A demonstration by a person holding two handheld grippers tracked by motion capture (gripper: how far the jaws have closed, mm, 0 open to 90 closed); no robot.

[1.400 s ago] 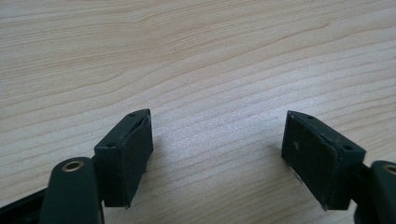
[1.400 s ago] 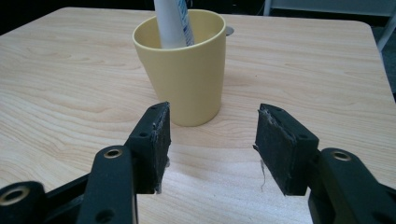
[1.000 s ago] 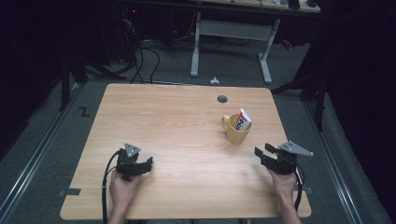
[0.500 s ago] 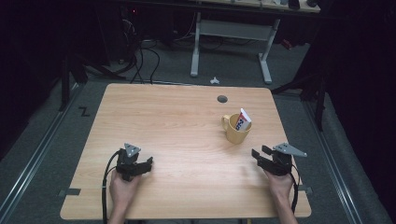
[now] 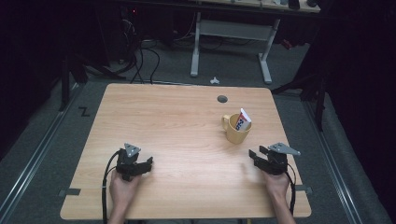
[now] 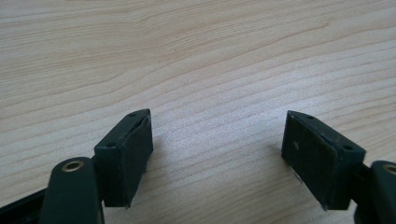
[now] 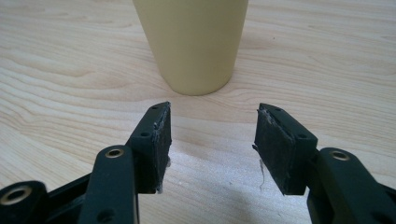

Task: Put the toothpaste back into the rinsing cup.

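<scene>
Wooden surface (image 5: 187, 135), dim room. Yellow mug (image 5: 236, 131) with packet (image 5: 242, 122) stands untouched, right of centre. Right gripper (image 7: 211, 140) is aimed at it, jaws spread, empty; left gripper (image 6: 217, 154) likewise spread. Grasp not yet made.

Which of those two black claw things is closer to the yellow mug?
The right gripper. It sits just below the yellow mug and faces it, jaws open, while the left gripper rests far across the table.
</scene>
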